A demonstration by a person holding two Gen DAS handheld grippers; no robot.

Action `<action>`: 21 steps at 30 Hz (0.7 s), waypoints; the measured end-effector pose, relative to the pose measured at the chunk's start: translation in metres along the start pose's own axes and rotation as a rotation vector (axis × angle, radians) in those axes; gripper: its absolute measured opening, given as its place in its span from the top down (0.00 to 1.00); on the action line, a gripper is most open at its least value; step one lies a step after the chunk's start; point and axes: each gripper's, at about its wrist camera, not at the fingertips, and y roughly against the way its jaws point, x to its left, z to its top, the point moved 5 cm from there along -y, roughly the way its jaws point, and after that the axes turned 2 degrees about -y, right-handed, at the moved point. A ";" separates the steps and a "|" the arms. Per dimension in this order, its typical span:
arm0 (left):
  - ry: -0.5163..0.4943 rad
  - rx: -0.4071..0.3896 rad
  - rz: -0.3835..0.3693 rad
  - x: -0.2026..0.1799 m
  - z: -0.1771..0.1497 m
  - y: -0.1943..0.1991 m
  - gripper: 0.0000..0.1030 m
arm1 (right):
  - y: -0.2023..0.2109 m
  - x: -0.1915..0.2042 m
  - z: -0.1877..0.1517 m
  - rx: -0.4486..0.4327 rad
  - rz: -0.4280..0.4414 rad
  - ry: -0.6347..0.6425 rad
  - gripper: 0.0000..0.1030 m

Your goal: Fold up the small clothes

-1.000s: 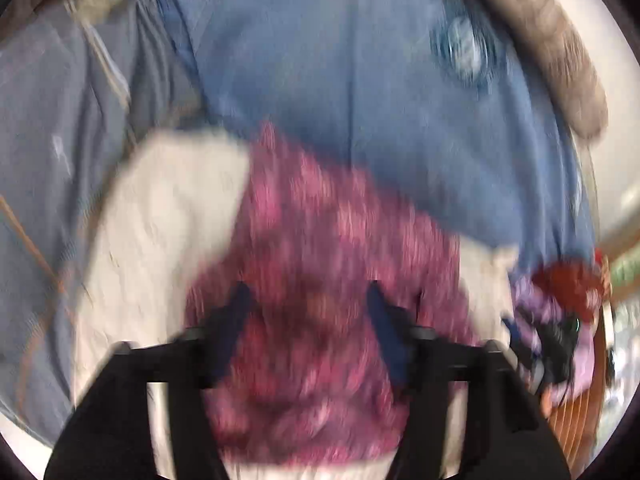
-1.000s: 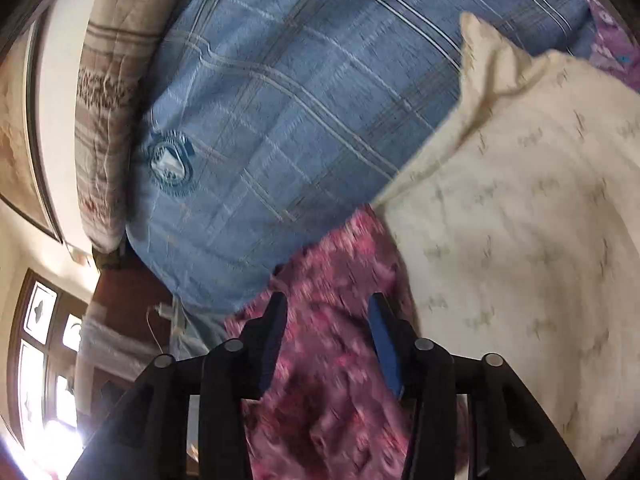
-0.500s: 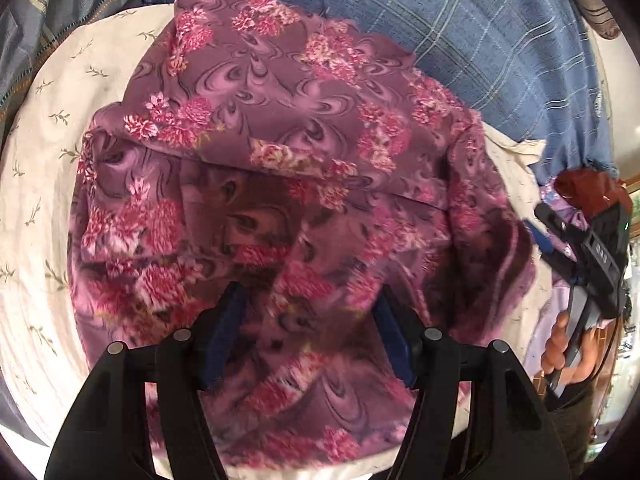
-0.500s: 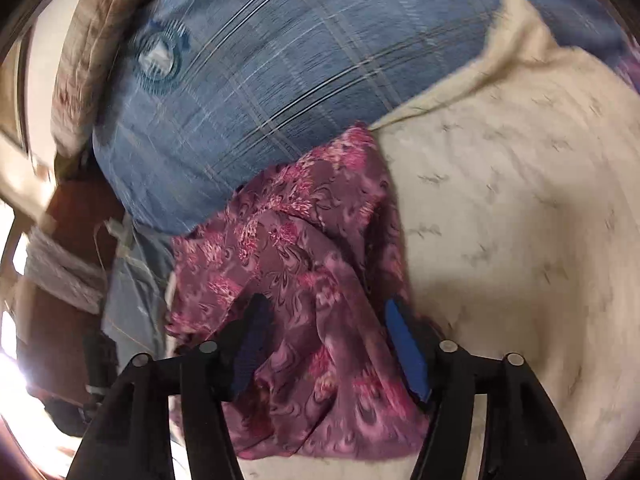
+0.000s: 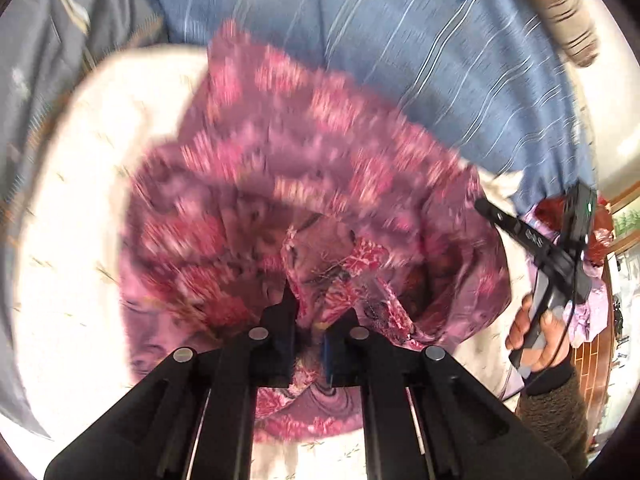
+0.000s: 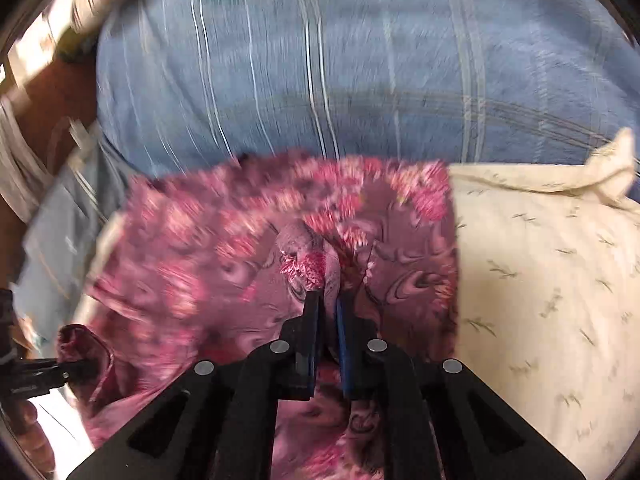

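L gripper (image 5: 310,312) & R gripper (image 6: 328,308) each clamped on floral garment (image 5: 320,184) fold. Cream sheet (image 6: 540,280) lower right; blue plaid blanket (image 6: 360,60) along top.

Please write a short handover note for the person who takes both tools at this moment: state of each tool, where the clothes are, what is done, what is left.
Left tool: shut on a bunch of the floral garment.
Right tool: shut on another bunch of the same garment.
The garment lies crumpled on the cream cloth, which covers part of the blue plaid blanket.
Done: both grasps are made.
Left: no neat fold shows yet; spread the garment flat, then fold it. The pictures are blurred, so check both grips first.
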 end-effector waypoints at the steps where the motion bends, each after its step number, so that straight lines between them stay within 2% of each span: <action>1: 0.001 -0.029 0.000 0.000 0.006 0.009 0.93 | 0.013 0.000 0.003 -0.028 0.028 -0.015 0.93; 5: 0.048 -0.192 0.020 0.004 0.064 0.046 0.93 | 0.061 -0.006 0.036 -0.173 0.117 -0.118 0.93; 8: 0.093 -0.240 0.087 0.020 0.116 0.040 0.93 | 0.069 -0.019 0.064 -0.256 0.098 -0.191 0.93; 11: 0.146 -0.227 0.158 0.043 0.149 0.005 0.93 | 0.049 -0.043 0.079 -0.266 0.090 -0.293 0.93; 12: 0.154 -0.211 0.238 0.056 0.158 -0.015 0.93 | 0.036 -0.056 0.080 -0.261 0.078 -0.335 0.93; 14: 0.178 -0.125 0.358 0.083 0.161 -0.051 0.92 | 0.008 -0.078 0.076 -0.212 0.039 -0.390 0.91; 15: 0.217 -0.032 0.406 0.102 0.158 -0.073 0.92 | -0.010 -0.086 0.071 -0.160 0.028 -0.407 0.90; 16: 0.255 0.018 0.398 0.112 0.156 -0.083 0.92 | -0.025 -0.093 0.065 -0.106 -0.005 -0.411 0.88; 17: 0.314 0.047 0.328 0.124 0.152 -0.086 0.92 | -0.033 -0.099 0.058 -0.070 -0.044 -0.412 0.88; 19: 0.420 -0.004 0.187 0.139 0.144 -0.065 0.92 | -0.030 -0.106 0.046 -0.063 -0.029 -0.424 0.88; 20: 0.445 -0.036 0.142 0.145 0.139 -0.046 0.88 | -0.020 -0.109 0.042 -0.079 -0.004 -0.436 0.85; 21: 0.443 -0.060 0.109 0.148 0.133 -0.027 0.84 | -0.008 -0.112 0.036 -0.091 0.014 -0.448 0.76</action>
